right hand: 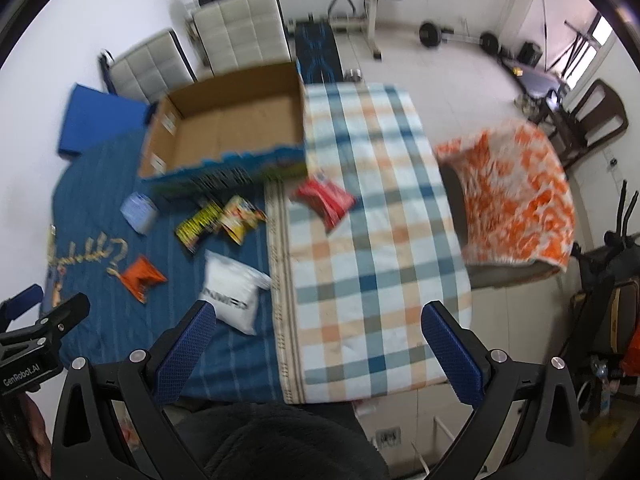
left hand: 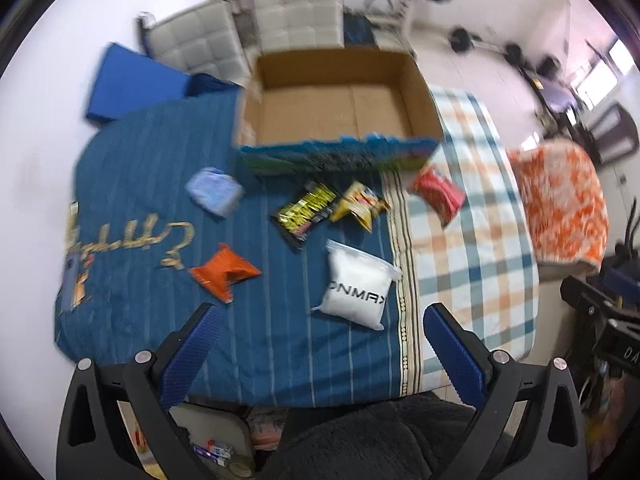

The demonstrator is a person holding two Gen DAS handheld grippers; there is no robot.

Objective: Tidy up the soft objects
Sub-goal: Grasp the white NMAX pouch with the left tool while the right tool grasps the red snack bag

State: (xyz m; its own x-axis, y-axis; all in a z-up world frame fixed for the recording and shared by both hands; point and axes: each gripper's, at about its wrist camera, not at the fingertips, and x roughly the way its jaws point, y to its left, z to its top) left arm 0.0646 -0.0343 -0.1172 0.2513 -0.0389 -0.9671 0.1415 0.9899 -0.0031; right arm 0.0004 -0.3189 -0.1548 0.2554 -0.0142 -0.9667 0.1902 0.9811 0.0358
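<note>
cardboard box (left hand: 336, 92) beyond scattered soft packets (left hand: 356, 284); both hand-held grippers (left hand: 320, 316) (right hand: 318, 312) spread wide, empty

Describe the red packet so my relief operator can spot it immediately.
Start at the open cardboard box at the table's far side. Just off its near right corner lies the red packet. It is the only packet on the checked cloth; all others lie on the blue cloth.

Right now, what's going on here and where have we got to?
Nothing is picked up yet. Both tools, left and right, hang open over the bed. The cardboard box is empty. Six soft packets lie loose in front of it, among them a white bag, an orange packet and a red packet.
</note>
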